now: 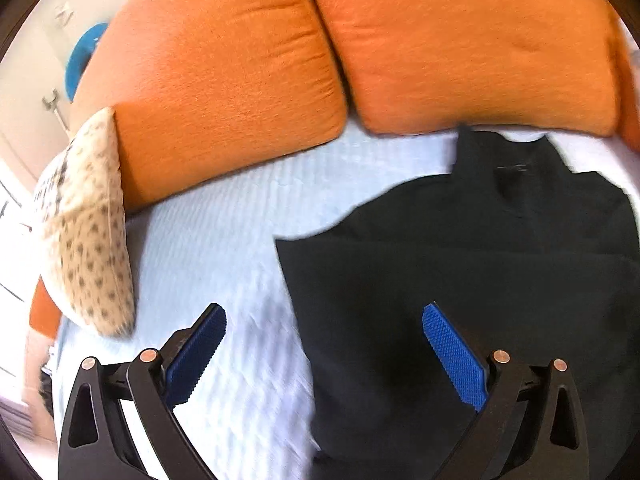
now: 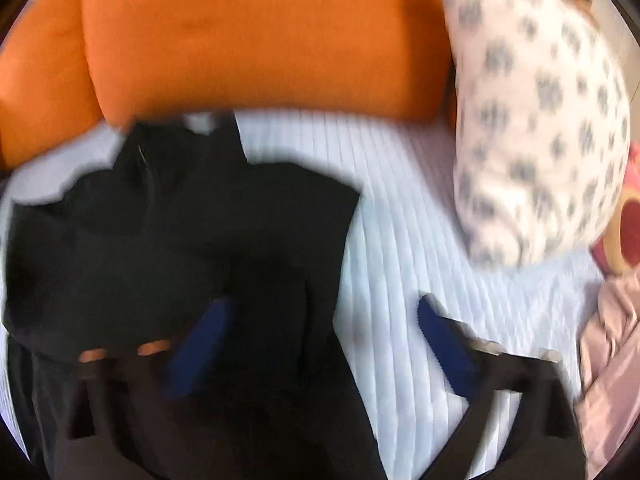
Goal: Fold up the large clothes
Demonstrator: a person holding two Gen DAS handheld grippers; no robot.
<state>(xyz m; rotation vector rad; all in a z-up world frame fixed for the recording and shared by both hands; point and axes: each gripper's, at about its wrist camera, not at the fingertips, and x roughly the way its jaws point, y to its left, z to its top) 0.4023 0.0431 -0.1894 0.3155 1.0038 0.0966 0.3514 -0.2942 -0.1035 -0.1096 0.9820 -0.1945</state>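
Observation:
A black garment (image 1: 460,272) lies flat on a pale blue quilted cover (image 1: 208,248), its collar toward the orange cushions. My left gripper (image 1: 324,312) stands open above the garment's left edge, one blue pad over the cover and the other over the cloth, nothing between them. In the right wrist view, blurred, the same black garment (image 2: 180,232) fills the left half. My right gripper (image 2: 322,304) is open wide over the garment's right edge, its left finger above the cloth and its right finger above the cover (image 2: 420,220). Neither gripper holds cloth.
Two orange cushions (image 1: 248,76) line the back. A spotted white pillow (image 1: 88,240) lies at the left edge, and another spotted pillow (image 2: 540,112) at the right. Pink fabric (image 2: 612,352) and a pink and red object (image 2: 632,232) sit at the far right.

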